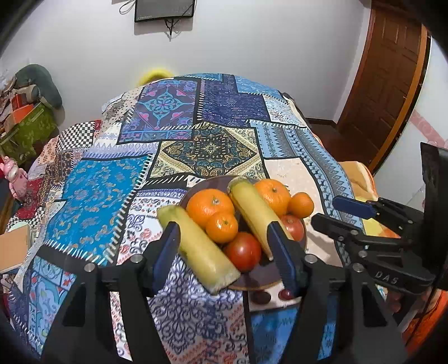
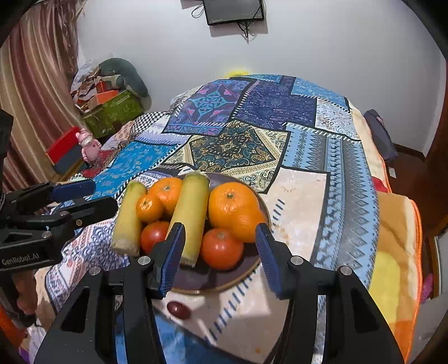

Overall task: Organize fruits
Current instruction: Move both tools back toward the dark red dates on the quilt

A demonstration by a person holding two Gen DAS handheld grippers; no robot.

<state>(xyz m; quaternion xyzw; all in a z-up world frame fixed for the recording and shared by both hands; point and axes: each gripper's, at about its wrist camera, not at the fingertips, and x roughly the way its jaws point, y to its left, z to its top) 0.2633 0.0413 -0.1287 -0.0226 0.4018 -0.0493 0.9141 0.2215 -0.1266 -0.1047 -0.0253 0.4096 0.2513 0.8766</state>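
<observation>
On the patchwork bedspread [image 2: 305, 156] a plate [image 2: 252, 268] (piled with fruit) is set; behind it, a wall monitor [image 2: 233, 11] is mounted; both grippers [image 1: 226, 252] [image 2: 218, 252] are held wide.

Four oranges [image 1: 210, 205], two tomatoes [image 1: 243, 250], two corn cobs [image 1: 196, 246] (one plate [image 2: 221, 282]), one grape [image 2: 178, 309].

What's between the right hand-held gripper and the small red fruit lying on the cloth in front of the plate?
Nothing visible. The small red fruit lies alone on the cloth, just short of the plate. The right hand-held gripper hangs open above and slightly right of it, with open air between.
</observation>
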